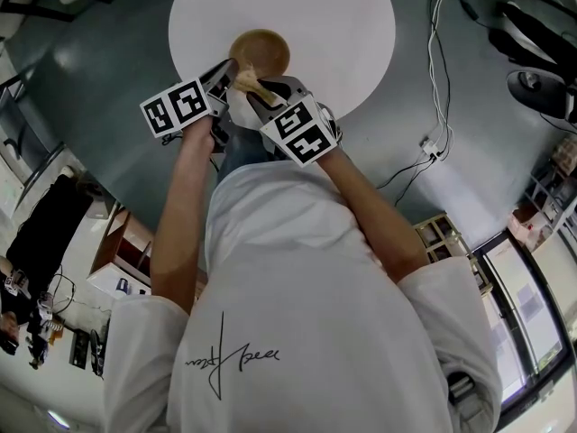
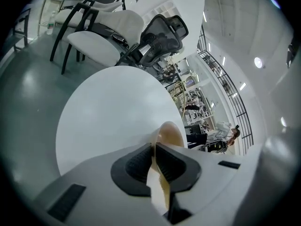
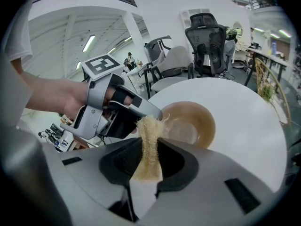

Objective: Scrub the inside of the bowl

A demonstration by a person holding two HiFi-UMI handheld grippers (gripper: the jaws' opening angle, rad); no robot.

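From the head view we see the tan bowl on the round white tabletop. The left hand-held gripper is at its near rim and the right hand-held gripper is just beside it.

In the left gripper view we find the jaws clenched on the bowl's rim, its wall pinched between the pads.

In the right gripper view the jaws grasp a fibrous scrubber. Its frayed tip reaches the bowl's near rim, close to the left hand-held gripper.
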